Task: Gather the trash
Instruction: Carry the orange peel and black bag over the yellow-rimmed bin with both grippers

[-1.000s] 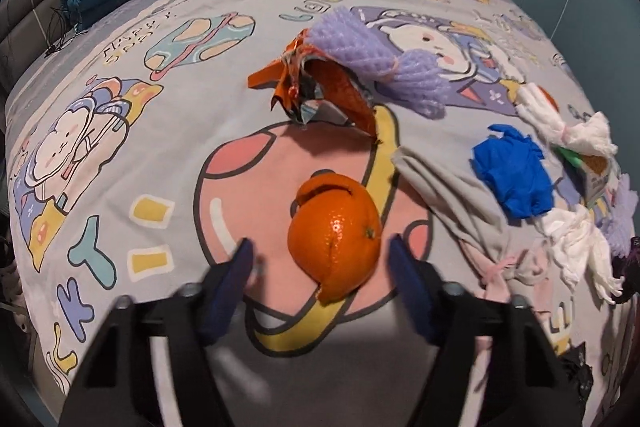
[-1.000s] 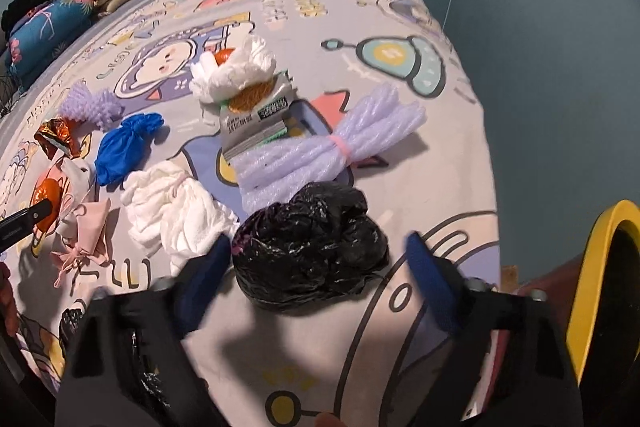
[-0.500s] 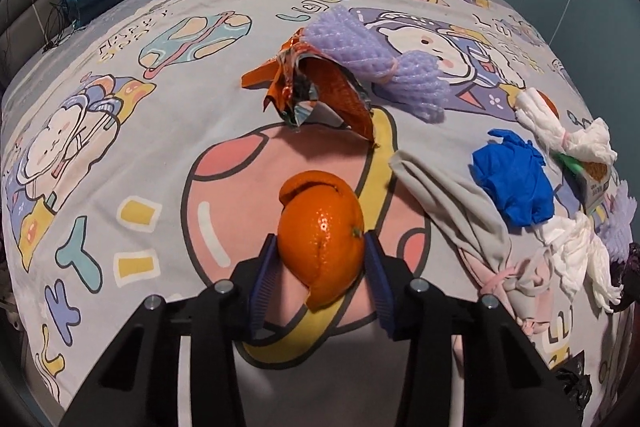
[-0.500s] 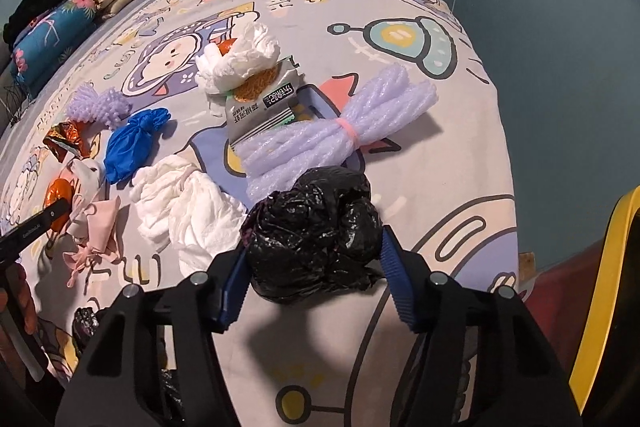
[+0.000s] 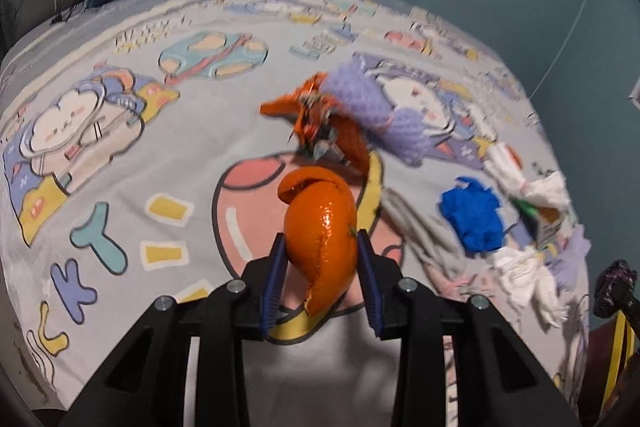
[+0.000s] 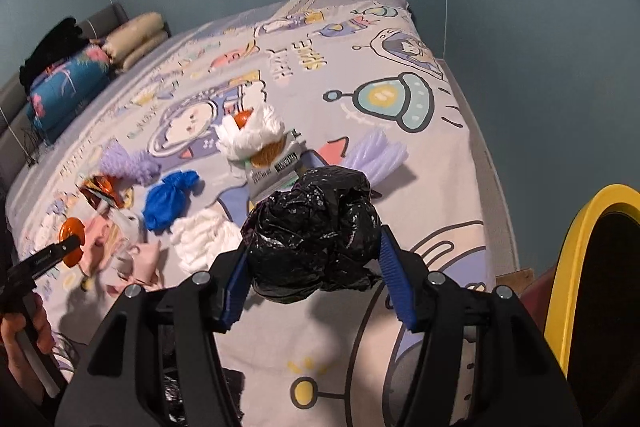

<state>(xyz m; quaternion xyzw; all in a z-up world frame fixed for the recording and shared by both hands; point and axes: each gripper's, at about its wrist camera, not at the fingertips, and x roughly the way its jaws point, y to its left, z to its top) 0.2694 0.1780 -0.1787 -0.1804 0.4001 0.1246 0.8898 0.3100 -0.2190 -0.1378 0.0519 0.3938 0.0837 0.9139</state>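
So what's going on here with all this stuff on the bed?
A person is clearing trash off a cartoon-print bedsheet with two tools. The left hand-held gripper has just closed on a piece of orange peel, and the right hand-held gripper is clamped on a crumpled black plastic bag. A blue wad, white tissues and an orange wrapper remain on the bed.
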